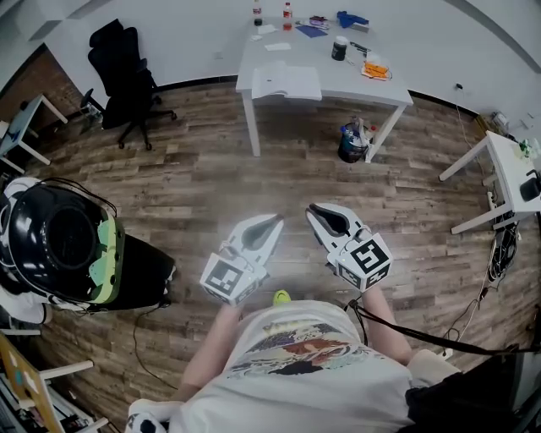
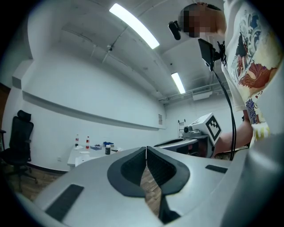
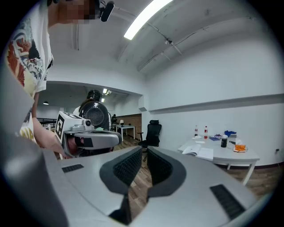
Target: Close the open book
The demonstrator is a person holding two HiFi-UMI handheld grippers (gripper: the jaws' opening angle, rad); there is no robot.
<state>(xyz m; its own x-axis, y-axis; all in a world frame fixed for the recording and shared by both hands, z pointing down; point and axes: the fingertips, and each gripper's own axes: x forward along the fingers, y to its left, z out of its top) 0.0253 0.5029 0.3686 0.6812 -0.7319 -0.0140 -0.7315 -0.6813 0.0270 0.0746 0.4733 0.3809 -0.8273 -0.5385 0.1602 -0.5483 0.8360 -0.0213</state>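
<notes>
The open book lies with its white pages up at the near left end of the white table, far across the wooden floor from me. In the right gripper view the open book shows small at the right. My left gripper and right gripper are held side by side in front of my chest, well short of the table. The left gripper has its dark pads touching, with nothing between them. Likewise the right gripper is shut and empty.
A black office chair stands left of the table. A black round machine sits at my near left. Under the table stands a dark bin. Bottles and small items lie on the tabletop. Another white desk and cables are at the right.
</notes>
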